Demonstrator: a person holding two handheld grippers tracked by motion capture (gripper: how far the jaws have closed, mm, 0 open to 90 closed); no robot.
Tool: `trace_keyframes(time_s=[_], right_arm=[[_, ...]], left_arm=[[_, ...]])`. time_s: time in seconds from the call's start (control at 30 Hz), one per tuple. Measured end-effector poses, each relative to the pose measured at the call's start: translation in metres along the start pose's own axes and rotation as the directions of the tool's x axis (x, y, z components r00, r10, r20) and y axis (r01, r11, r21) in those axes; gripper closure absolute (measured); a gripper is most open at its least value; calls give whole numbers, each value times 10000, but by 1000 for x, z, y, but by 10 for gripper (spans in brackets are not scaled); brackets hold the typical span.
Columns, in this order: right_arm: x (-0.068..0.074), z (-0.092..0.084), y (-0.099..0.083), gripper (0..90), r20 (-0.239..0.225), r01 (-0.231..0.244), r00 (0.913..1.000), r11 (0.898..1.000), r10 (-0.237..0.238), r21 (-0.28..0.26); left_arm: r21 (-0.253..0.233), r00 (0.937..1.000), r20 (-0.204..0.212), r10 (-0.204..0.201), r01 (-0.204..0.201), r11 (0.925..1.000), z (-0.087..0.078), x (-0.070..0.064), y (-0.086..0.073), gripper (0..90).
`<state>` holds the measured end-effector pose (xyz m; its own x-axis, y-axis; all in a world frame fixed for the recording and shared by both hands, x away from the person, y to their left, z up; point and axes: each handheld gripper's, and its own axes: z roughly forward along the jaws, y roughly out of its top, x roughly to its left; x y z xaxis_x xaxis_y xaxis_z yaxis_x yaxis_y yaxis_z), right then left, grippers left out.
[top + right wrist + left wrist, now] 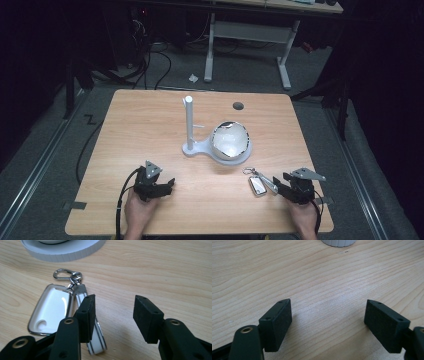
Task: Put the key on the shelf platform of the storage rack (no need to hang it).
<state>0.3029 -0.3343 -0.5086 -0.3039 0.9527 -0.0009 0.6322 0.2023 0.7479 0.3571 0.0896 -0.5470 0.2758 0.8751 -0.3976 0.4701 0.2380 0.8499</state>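
I am working over a big, light brown wooden table [150, 130]. Far ahead of my right claw [115, 315] stands a white plastic stand with a tall post and a round base [191, 145], and a shiny white bowl [229, 140] sits on that base. Much closer, just to the left of my right claw and partly under its left jaw, lies a small white car key with a silver rim [51, 310]. It has a flat white strap with dark lines [96, 340] and a little silver clip [62, 273]. My right claw is half open and holds nothing. My left claw [328, 322] is wide open over bare wood. I think the key is light, hard and slippery, so it could slide away. The strap looks soft and bendy, so I would pinch that.
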Motion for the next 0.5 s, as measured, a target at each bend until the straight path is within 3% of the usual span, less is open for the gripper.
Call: trace_keyframes(time_s=[0.5], right_arm=[[13, 4, 5, 531, -519, 377, 9980, 9993, -373, 61]], left_arm=[[-2, 10000, -1, -3, 3, 10000, 0, 0, 0, 227]])
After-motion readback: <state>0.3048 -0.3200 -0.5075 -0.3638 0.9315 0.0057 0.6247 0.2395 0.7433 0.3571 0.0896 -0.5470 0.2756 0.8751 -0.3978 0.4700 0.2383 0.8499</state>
